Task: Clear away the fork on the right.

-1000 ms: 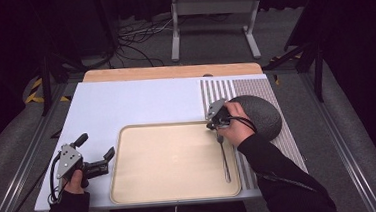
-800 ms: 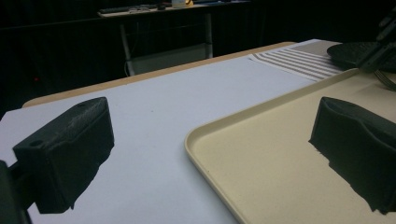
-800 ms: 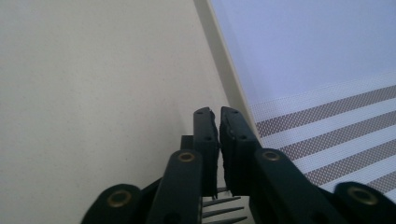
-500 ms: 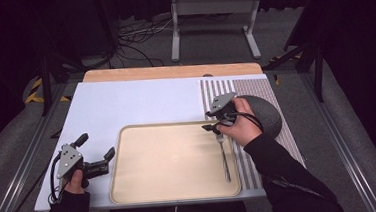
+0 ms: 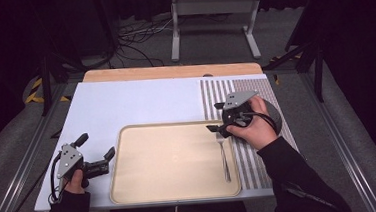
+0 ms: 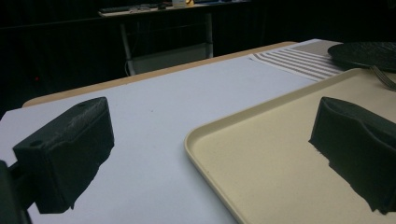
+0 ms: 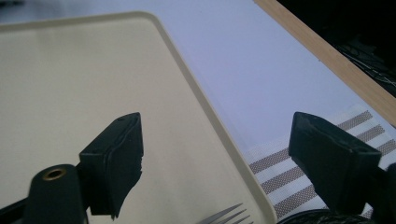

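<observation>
Fork (image 5: 224,158) on beige tray (image 5: 169,160), tines just at 6 o'clock of right tool (image 5: 216,128); jaws wide apart, empty. Left tool (image 5: 96,152) gaping, empty.

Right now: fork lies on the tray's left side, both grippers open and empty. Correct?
Not quite. The fork lies on the tray's right side, as the high view shows. The left gripper and right gripper are open and empty.

High view: overhead, facing forward and down across the table (image 5: 140,102). Gripper views: close and low, each looking between its own jaws; both share the tray (image 6: 261,154) rim and fork (image 7: 229,215) tines.
</observation>
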Action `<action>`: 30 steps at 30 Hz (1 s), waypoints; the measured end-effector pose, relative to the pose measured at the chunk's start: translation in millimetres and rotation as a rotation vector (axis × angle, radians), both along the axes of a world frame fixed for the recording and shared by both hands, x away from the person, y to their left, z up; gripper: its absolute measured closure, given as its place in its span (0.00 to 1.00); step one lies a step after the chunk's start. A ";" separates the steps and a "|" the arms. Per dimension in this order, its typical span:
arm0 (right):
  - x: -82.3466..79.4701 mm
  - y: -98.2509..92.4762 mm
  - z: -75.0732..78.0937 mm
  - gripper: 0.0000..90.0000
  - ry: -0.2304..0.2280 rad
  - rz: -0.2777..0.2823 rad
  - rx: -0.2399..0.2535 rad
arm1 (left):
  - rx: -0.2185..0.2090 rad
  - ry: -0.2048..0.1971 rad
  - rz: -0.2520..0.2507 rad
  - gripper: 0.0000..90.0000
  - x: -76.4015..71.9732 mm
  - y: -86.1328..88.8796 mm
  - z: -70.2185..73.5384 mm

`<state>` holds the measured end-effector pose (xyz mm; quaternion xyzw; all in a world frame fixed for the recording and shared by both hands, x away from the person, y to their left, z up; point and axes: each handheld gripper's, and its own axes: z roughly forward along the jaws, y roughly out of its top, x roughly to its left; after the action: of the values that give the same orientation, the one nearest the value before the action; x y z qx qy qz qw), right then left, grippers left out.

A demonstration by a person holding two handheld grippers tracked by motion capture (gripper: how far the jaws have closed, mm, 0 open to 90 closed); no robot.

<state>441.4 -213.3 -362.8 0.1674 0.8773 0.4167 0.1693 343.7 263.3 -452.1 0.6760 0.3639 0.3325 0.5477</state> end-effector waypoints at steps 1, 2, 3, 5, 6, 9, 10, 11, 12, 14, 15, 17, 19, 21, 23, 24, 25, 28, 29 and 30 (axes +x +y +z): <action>-1.5 -2.2 1.3 0.21 -0.001 0.001 0.016 | -0.001 -0.001 -0.001 0.00 0.1 -0.1 -0.1; -3.3 -4.7 2.7 0.21 -0.004 -0.001 0.028 | -0.001 0.000 -0.001 0.00 0.1 -0.1 -0.1; -4.9 -7.3 3.8 0.21 -0.008 -0.002 0.041 | -0.001 0.000 -0.001 0.00 0.1 -0.1 -0.1; -7.5 -11.5 5.2 0.20 -0.014 -0.009 0.066 | -0.003 0.001 -0.001 0.00 0.0 -0.2 -0.2; -10.8 -17.1 6.2 0.18 -0.022 -0.016 0.093 | -0.002 0.000 0.000 0.00 0.1 -0.1 -0.1; -15.6 -24.8 5.8 0.17 -0.033 -0.025 0.137 | -0.002 0.000 0.000 0.00 0.1 -0.1 -0.1; -17.4 -27.4 5.1 0.17 -0.032 -0.028 0.154 | -0.001 0.000 0.000 0.00 0.1 -0.3 -0.1; -19.1 -30.3 4.4 0.17 -0.035 -0.031 0.174 | -0.001 0.000 0.000 0.00 0.1 -0.3 -0.1; -21.2 -34.3 3.4 0.17 -0.041 -0.043 0.200 | 0.000 -0.003 0.000 0.00 0.2 -0.6 0.0; -23.8 -40.4 1.5 0.16 -0.050 -0.063 0.234 | 0.001 -0.001 -0.001 0.00 0.2 -0.6 0.1; -23.8 -40.4 1.5 0.16 -0.050 -0.063 0.234 | 0.001 -0.001 -0.001 0.00 0.2 -0.6 0.1; -27.2 -48.4 -1.3 0.15 -0.057 -0.086 0.279 | 0.002 0.002 0.001 0.00 0.0 -0.9 0.1; -31.0 -56.9 -4.9 0.15 -0.067 -0.105 0.314 | 0.006 -0.001 0.002 0.00 0.2 -1.2 -0.1; -34.2 -63.4 -8.3 0.14 -0.071 -0.120 0.338 | 0.006 -0.001 0.001 0.00 0.2 -1.4 -0.1; -35.8 -67.7 -10.7 0.14 -0.076 -0.127 0.354 | 0.005 -0.002 0.001 0.00 0.2 -1.4 -0.1; -37.4 -71.0 -12.9 0.14 -0.075 -0.135 0.368 | 0.007 0.000 0.000 0.00 0.2 -1.3 0.0; -39.8 -77.0 -16.6 0.14 -0.078 -0.153 0.383 | 0.005 -0.001 0.001 0.00 0.3 -1.5 -0.2; -43.5 -85.5 -22.5 0.12 -0.087 -0.172 0.414 | 0.006 -0.001 0.001 0.00 0.3 -1.7 -0.3; -45.3 -88.9 -24.9 0.12 -0.088 -0.176 0.431 | 0.006 -0.001 0.001 0.00 0.3 -1.8 -0.2; -47.0 -92.1 -27.2 0.12 -0.095 -0.181 0.440 | 0.005 0.001 -0.001 0.00 0.2 -2.0 -0.3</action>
<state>394.4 -305.5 -390.0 0.2584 0.7378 0.5885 0.2064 343.9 261.3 -452.4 0.6777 0.3631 0.3327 0.5461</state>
